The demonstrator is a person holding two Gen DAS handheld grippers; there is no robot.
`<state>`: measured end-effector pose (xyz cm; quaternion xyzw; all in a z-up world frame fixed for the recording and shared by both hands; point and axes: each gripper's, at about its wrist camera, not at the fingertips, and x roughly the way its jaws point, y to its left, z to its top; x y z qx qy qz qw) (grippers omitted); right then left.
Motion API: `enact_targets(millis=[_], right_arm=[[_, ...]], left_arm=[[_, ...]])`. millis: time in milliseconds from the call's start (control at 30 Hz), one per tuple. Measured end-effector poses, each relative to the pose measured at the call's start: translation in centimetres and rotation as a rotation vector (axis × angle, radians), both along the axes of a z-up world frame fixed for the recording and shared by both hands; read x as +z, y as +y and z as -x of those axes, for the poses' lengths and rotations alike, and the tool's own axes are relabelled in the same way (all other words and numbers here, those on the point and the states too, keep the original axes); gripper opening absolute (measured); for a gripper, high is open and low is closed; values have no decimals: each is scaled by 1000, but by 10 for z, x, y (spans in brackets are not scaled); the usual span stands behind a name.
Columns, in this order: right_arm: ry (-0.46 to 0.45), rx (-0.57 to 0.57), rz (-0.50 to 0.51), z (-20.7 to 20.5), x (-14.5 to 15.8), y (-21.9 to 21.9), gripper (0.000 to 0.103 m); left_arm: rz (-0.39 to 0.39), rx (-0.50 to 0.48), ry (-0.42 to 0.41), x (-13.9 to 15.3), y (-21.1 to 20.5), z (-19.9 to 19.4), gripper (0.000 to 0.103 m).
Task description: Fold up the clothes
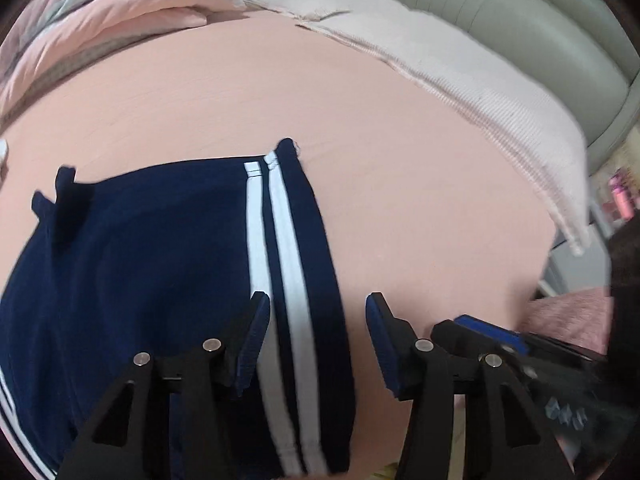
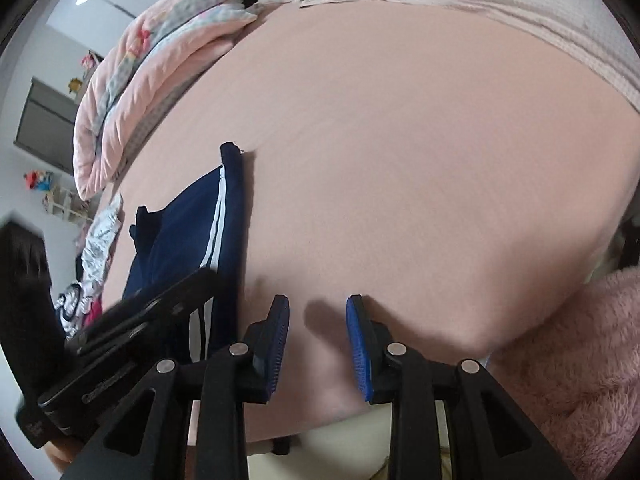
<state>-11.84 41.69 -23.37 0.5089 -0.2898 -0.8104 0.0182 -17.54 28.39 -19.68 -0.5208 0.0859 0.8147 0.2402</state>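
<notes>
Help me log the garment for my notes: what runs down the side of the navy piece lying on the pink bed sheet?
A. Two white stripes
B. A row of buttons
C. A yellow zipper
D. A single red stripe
A: the navy garment on the pink bed sheet shows two parallel white stripes along its side, seen in both wrist views.

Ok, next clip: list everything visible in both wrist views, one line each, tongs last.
navy garment: one, dark blue with white side stripes, flat on the bed's left part
bed sheet: one, peach pink, covers the bed
quilt: one, pink patterned, bundled at the far left corner
blanket: one, pale ribbed, along the far edge
headboard: one, grey-green, padded
left tongs: one, black, blue pads, open over the garment's striped edge
right tongs: one, black, blue pads, open over bare sheet
</notes>
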Motion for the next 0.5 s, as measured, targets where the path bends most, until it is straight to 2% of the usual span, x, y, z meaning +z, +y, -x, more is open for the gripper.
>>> enact_targets(millis=[67, 100, 167, 200, 300, 500], right_arm=[[3, -12, -4, 5, 0, 1, 29], [0, -18, 0, 12, -1, -6, 29], [-7, -17, 8, 10, 1, -7, 29], [-9, -11, 9, 10, 1, -8, 29], [-3, 22, 14, 10, 3, -13, 29], [-5, 118, 22, 12, 5, -39, 29]], left_arm=[[72, -4, 17, -10, 11, -4, 41], [101, -7, 28, -15, 13, -7, 27], [88, -4, 47, -14, 9, -10, 15], [46, 16, 31, -9, 1, -7, 6], [-94, 91, -9, 8, -29, 2, 5], [-282, 267, 5, 48, -114, 6, 4]])
